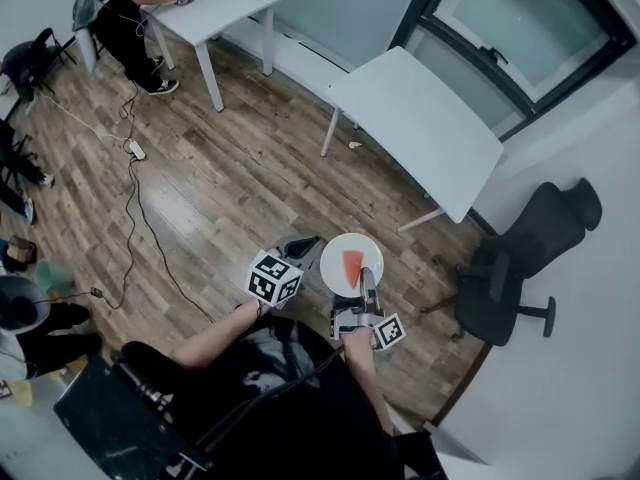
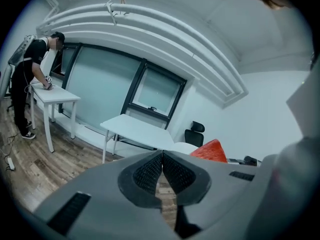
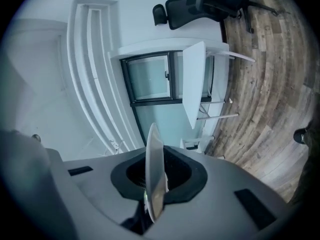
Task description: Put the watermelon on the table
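left gripper (image 2: pixel 162 156): jaws together, pads meeting, nothing between them; sits just left of the plate in the head view.
right gripper (image 3: pixel 155 178): clamped on the plate rim; the plate shows edge-on between the pads in its own view.
plate (image 1: pixel 337 251): white, round, gripped at its near-right edge, far edge free, above the floor.
watermelon (image 1: pixel 353 265): red wedge lying on the plate, about centre, not on the table; also shows in the left gripper view, beside the jaws on their right.
near table (image 1: pixel 420 118): white, long, set at a slant in front of the plate and well apart from it; long near edge faces the plate, far edge runs by the window (image 1: pixel 520 18).
gap: open strip of wooden floor (image 1: pixel 240 178) between the plate and the near table edge.
office chair (image 1: pixel 520 258): black, right of the plate, near the table's right end; tight on that side.
left side: wide floor, cables (image 1: pixel 140 208) trailing across it.
far table (image 1: pixel 215 3): white, top left, well apart; person (image 1: pixel 125 8) standing at it.
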Tool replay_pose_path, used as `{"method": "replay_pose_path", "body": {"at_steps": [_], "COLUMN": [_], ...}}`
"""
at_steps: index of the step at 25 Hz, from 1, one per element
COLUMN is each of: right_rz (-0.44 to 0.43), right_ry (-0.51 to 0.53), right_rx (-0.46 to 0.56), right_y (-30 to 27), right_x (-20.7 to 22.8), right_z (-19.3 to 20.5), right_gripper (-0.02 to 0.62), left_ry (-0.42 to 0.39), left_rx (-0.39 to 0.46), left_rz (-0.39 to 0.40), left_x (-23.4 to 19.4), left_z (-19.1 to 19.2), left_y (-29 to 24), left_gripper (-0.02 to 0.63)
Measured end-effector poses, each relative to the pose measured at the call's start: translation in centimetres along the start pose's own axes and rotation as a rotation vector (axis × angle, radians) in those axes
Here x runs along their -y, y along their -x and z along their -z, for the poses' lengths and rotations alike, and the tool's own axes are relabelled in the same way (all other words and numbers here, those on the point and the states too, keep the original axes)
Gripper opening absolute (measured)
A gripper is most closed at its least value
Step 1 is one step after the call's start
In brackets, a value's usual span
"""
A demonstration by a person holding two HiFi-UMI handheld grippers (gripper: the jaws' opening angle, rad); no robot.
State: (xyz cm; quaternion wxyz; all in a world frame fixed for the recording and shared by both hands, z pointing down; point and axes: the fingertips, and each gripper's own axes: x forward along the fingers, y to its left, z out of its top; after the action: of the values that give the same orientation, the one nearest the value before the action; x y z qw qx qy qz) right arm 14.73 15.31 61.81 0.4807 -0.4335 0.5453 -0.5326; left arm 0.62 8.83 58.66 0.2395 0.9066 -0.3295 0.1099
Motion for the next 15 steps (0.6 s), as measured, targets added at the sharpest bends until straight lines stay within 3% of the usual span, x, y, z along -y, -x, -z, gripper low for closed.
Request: {"method": "replay_pose_path", "body": {"at_steps": [6, 10, 15], "right_rz": [-0.02, 0.032, 0.08], "right_ry": [0.073, 0.024, 0.053], "right_rx": [-0.011, 0.01, -0.007], "right_y": [-9.1, -12.2, -16.5], "right_x": [-1.3, 0.3, 1.9], "right_z": [-0.9, -2.3, -6.0], "right_gripper": [0.028, 0.028, 0.028], "left_ry": [0.007, 0.028, 0.059], "left_rx": [0.002, -0.025, -0.062], "left_rz": [0.045, 0.048, 0.038], "left_x": [-4.8, -7.4, -9.0], "left_z": [-4.6, -5.9, -6.7], "left_y": [-5.3, -8.0, -12.1], "left_gripper": [0.009, 0.009, 0.009]}}
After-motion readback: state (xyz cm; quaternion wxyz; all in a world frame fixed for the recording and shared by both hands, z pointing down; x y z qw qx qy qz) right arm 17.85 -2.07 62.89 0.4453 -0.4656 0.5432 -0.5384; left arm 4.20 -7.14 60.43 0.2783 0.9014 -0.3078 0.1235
